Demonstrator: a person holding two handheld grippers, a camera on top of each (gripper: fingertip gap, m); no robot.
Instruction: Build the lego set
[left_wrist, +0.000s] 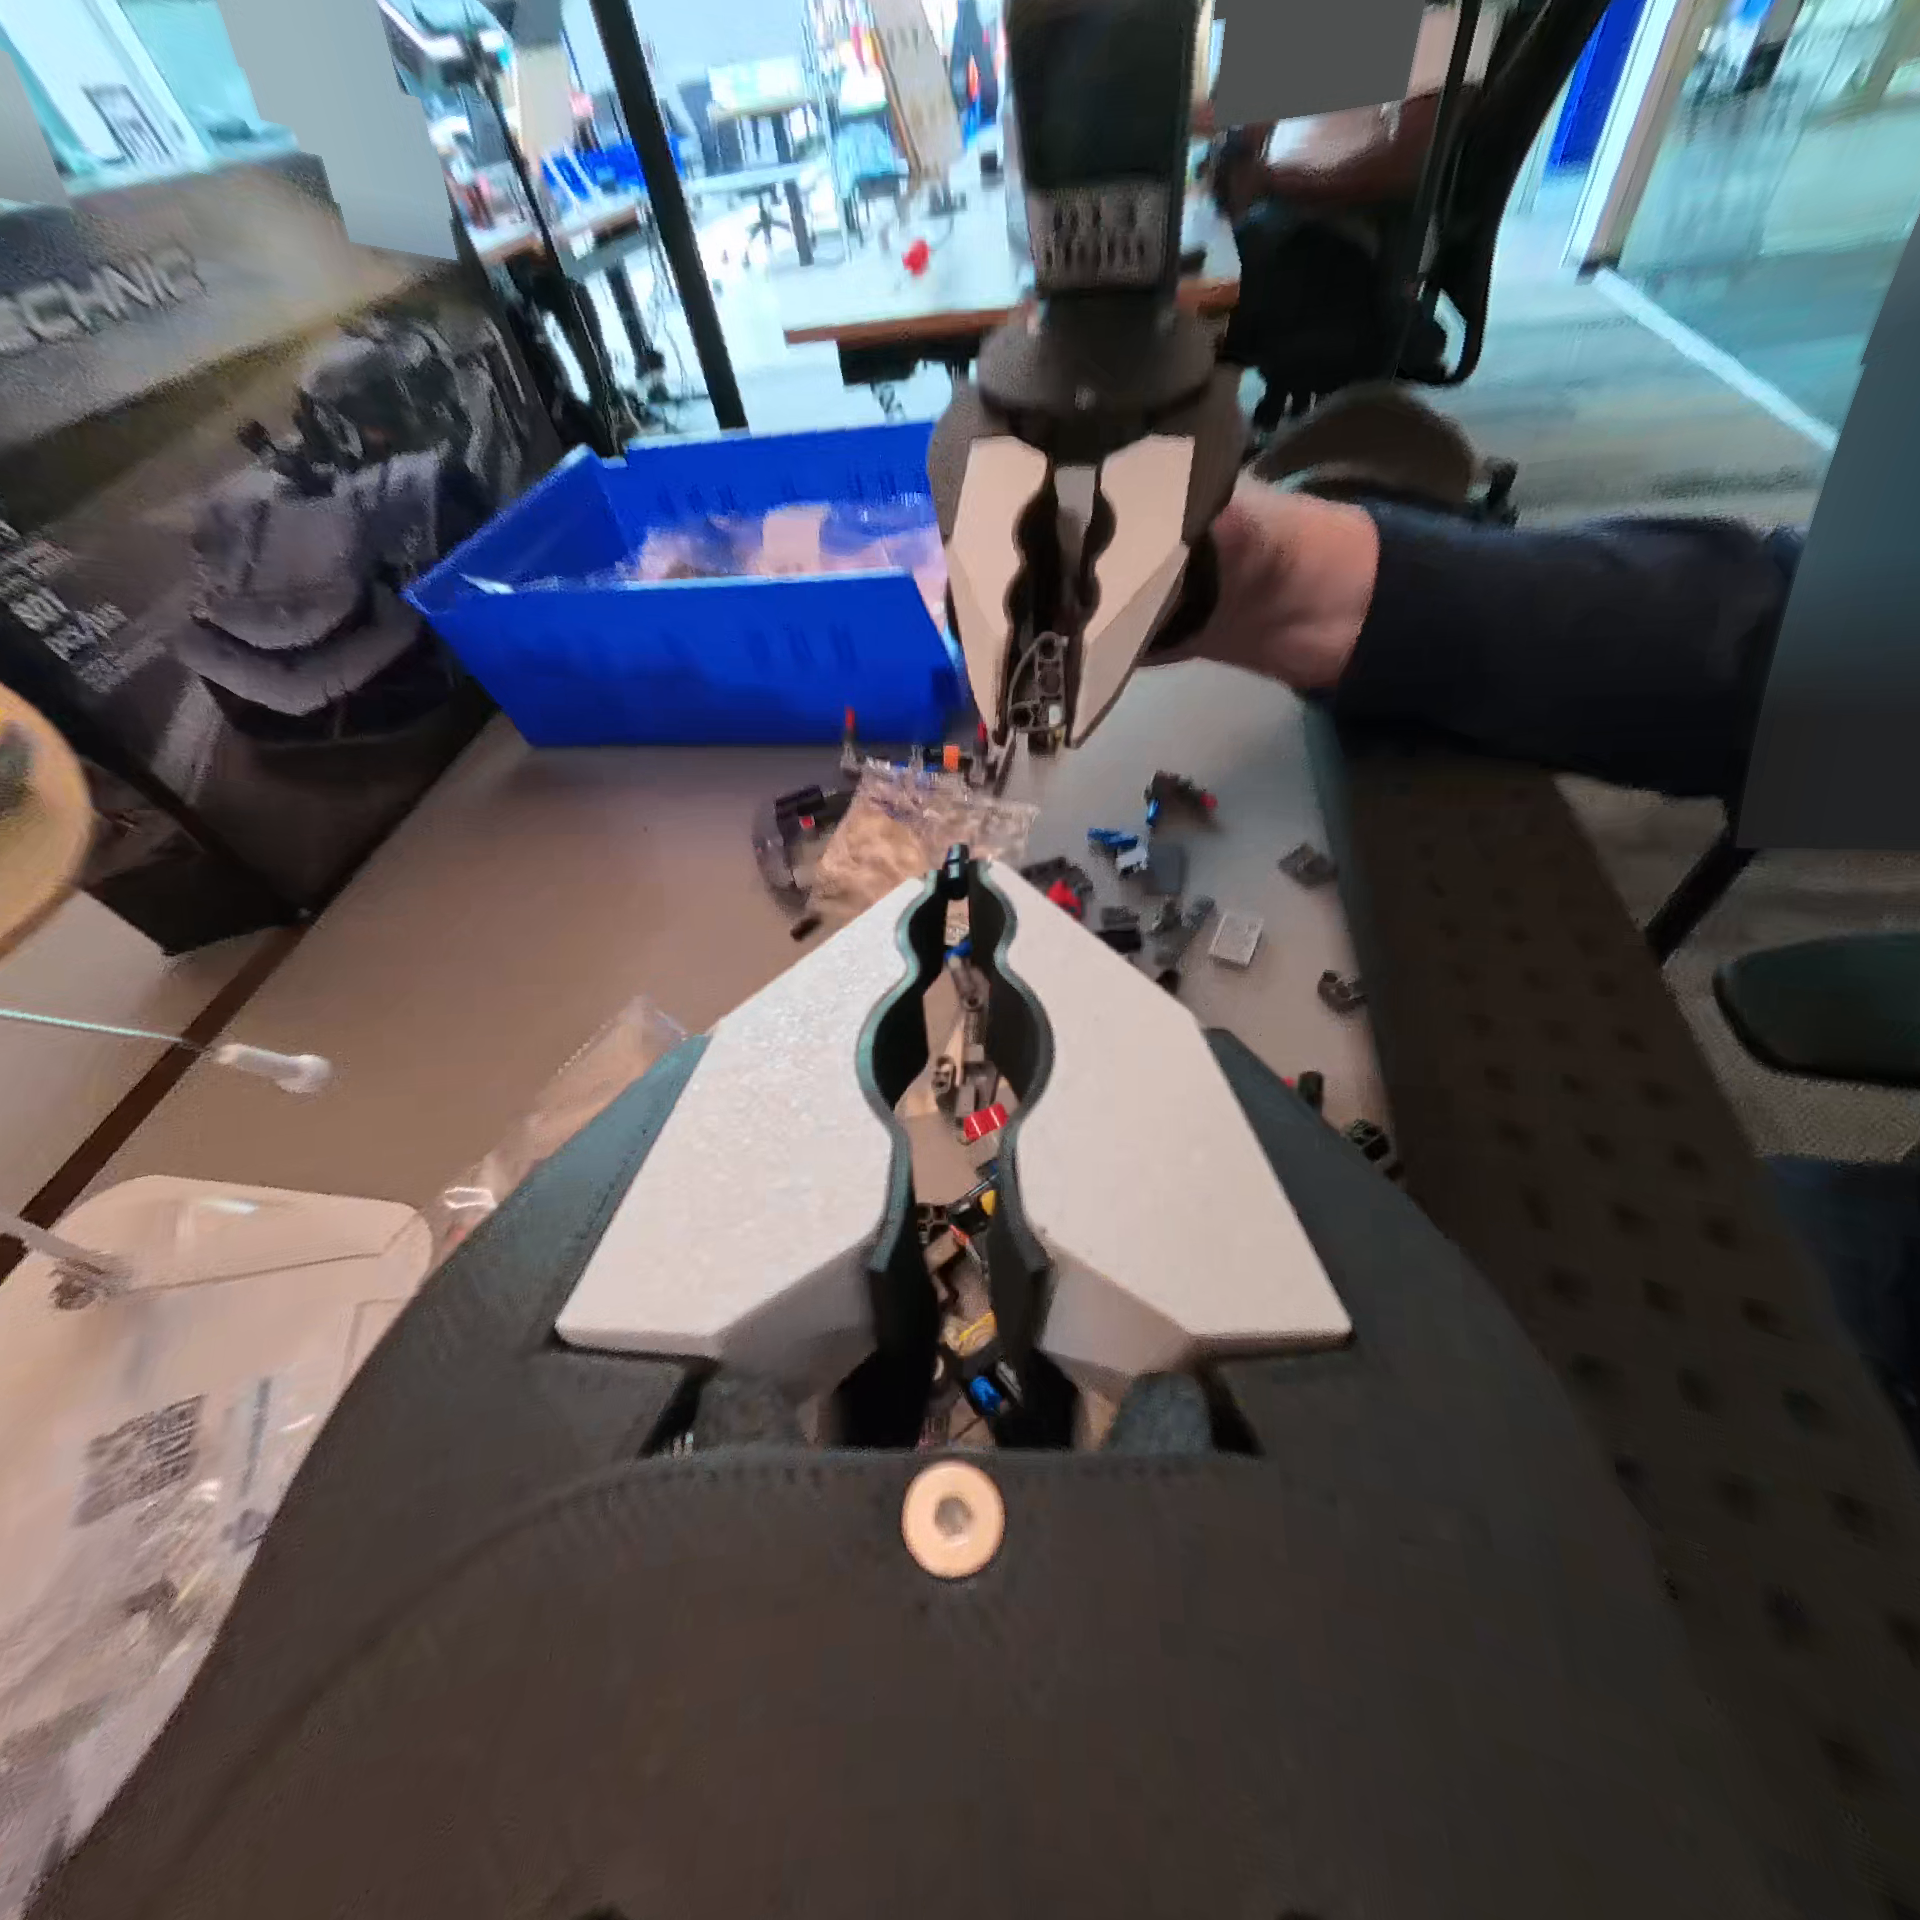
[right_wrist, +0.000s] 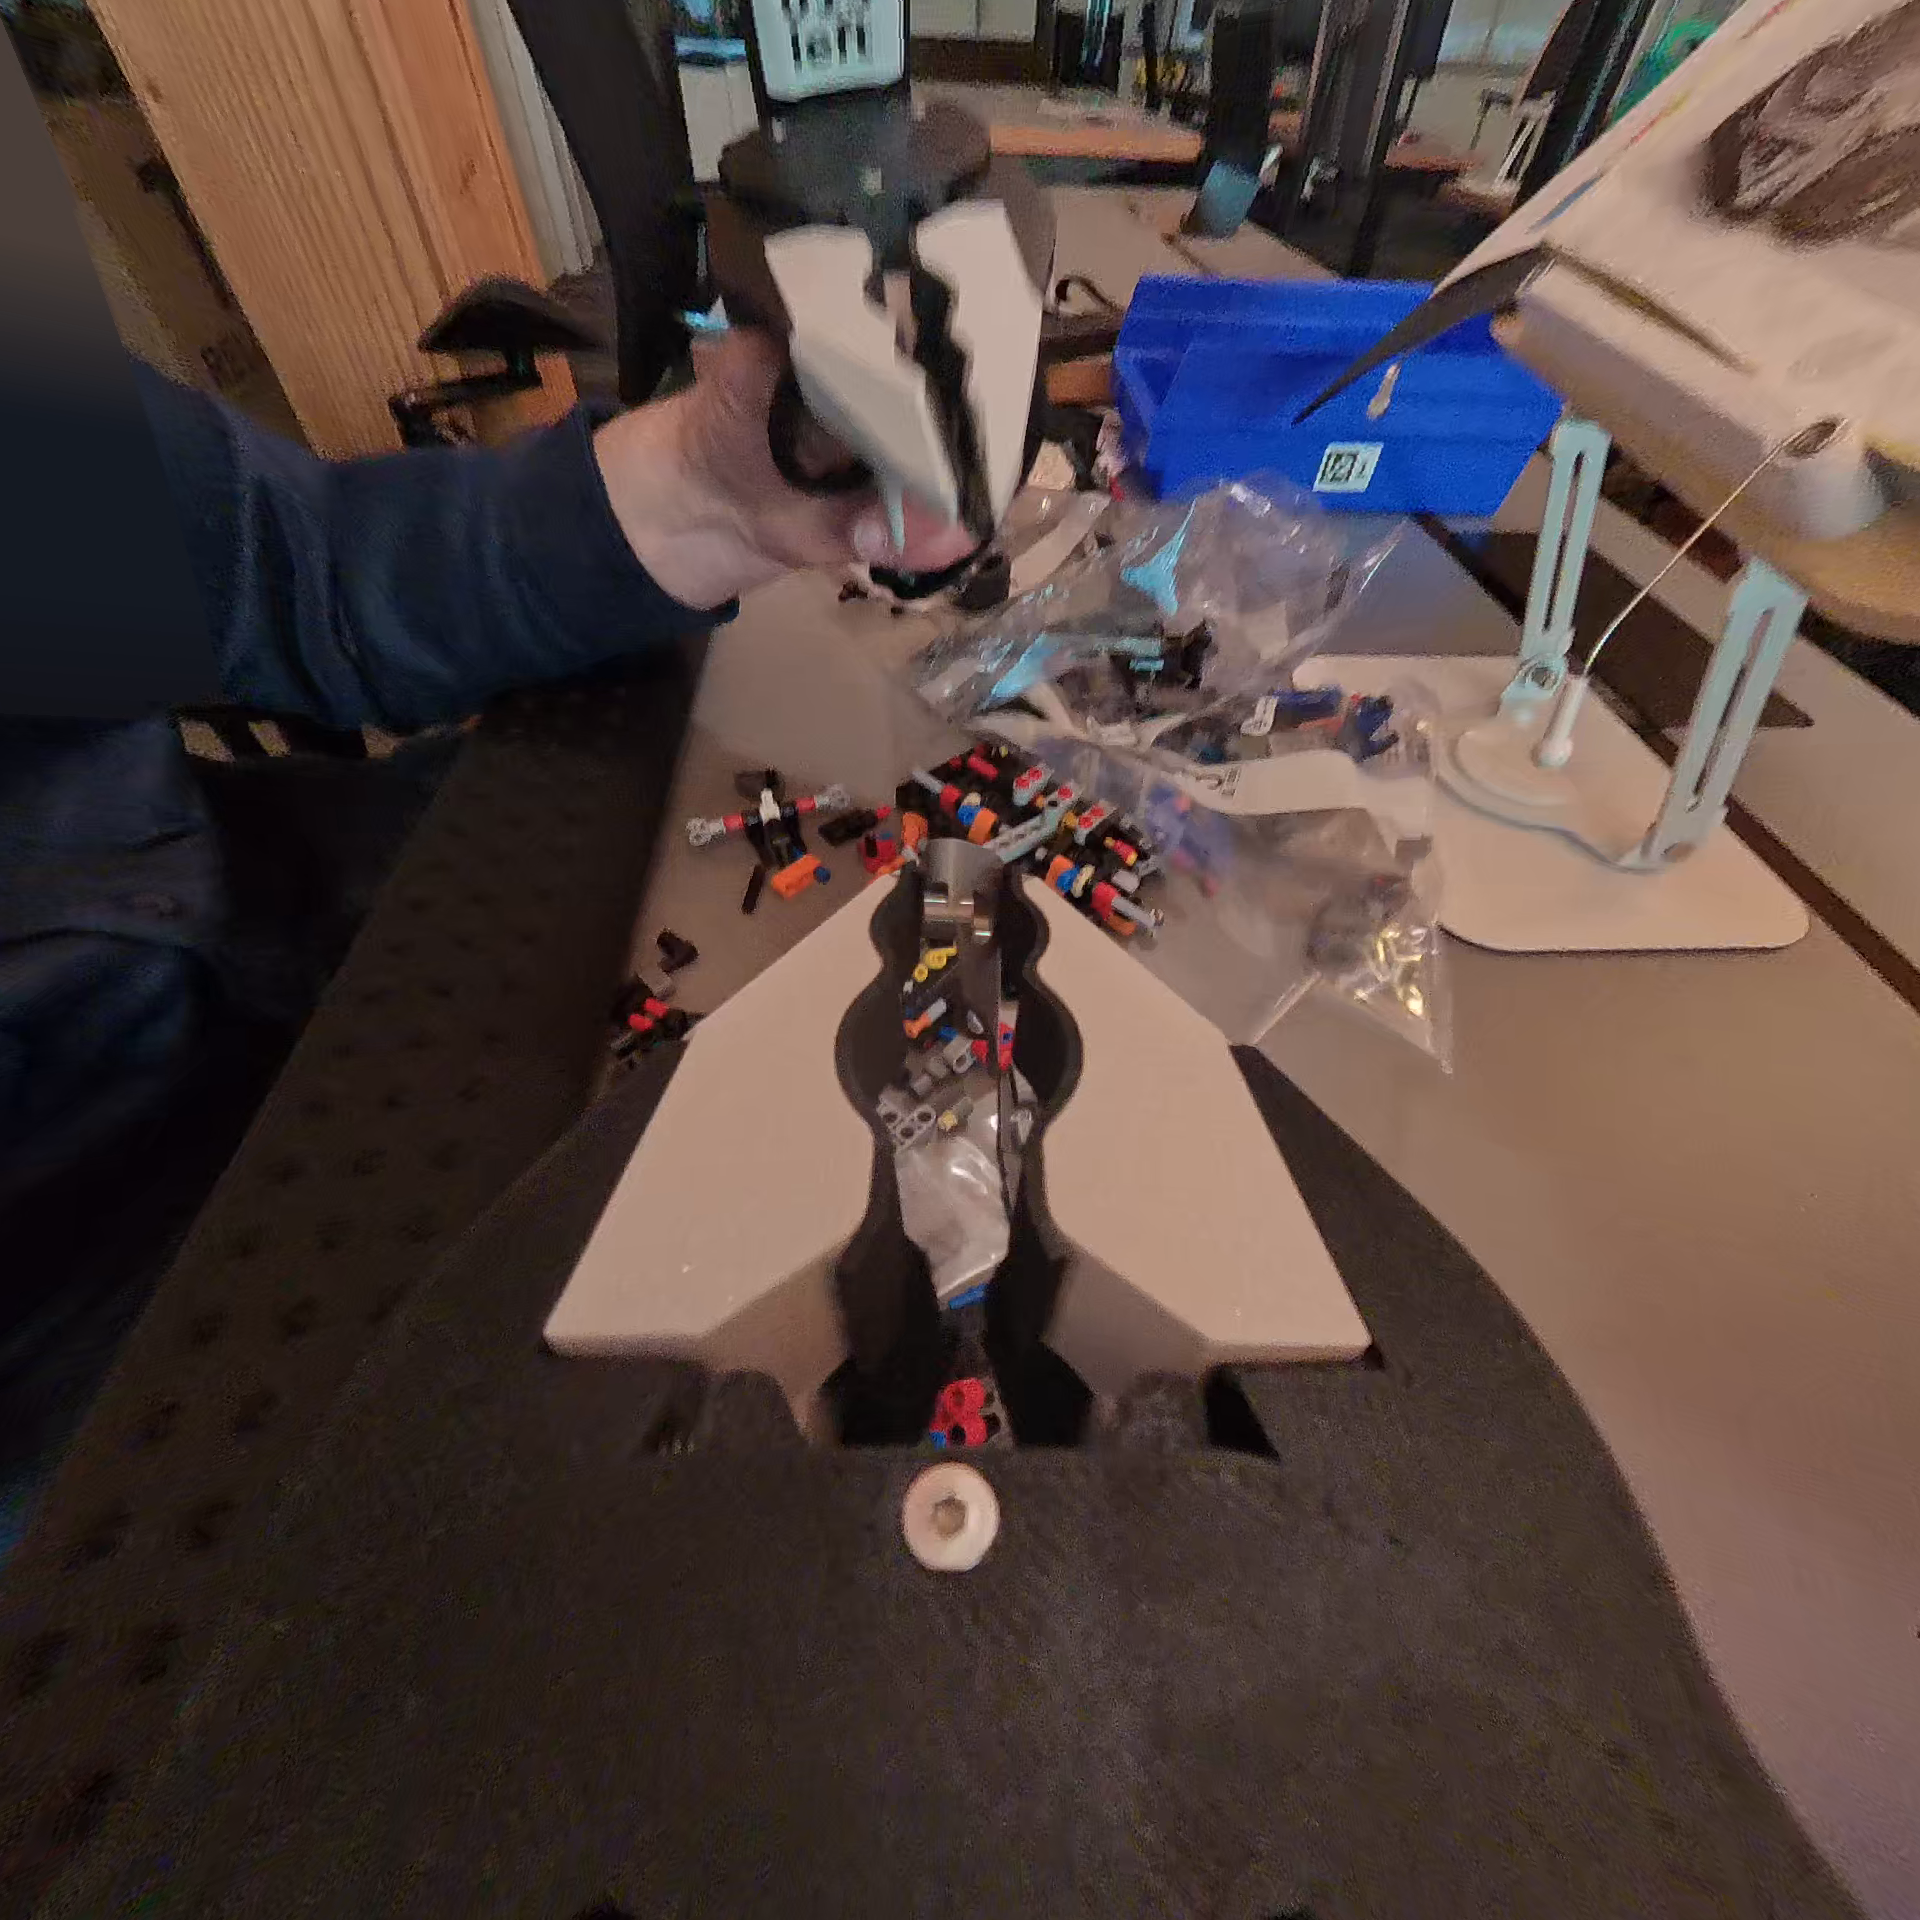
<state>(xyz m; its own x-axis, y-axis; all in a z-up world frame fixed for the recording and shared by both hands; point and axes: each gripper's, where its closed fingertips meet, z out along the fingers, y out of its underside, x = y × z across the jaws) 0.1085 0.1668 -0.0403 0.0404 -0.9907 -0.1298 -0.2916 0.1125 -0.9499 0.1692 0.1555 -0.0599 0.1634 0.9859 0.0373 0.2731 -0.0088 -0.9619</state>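
My left gripper (left_wrist: 954, 868) is held over the table, its tips closed on a small black lego piece (left_wrist: 954, 857). It also shows blurred in the right wrist view (right_wrist: 914, 499), held by a hand. My right gripper (right_wrist: 961, 899) is shut on a grey lego piece (right_wrist: 954, 883). It hangs above the table in the left wrist view (left_wrist: 1034, 717), fingers pointing down, with the grey holed piece (left_wrist: 1039, 681) between them. Loose lego parts (right_wrist: 1039, 831) lie scattered on the table (left_wrist: 520, 935) between the grippers.
A blue bin (left_wrist: 686, 634) stands at the back of the table. The lego box (left_wrist: 208, 499) stands at the left. Clear plastic bags of parts (right_wrist: 1195, 644) lie beside a white stand (right_wrist: 1621, 831) that holds a booklet. A dark patterned mat (right_wrist: 468, 935) borders the table. One gripper's finger ends stand about 8 cm off the other's.
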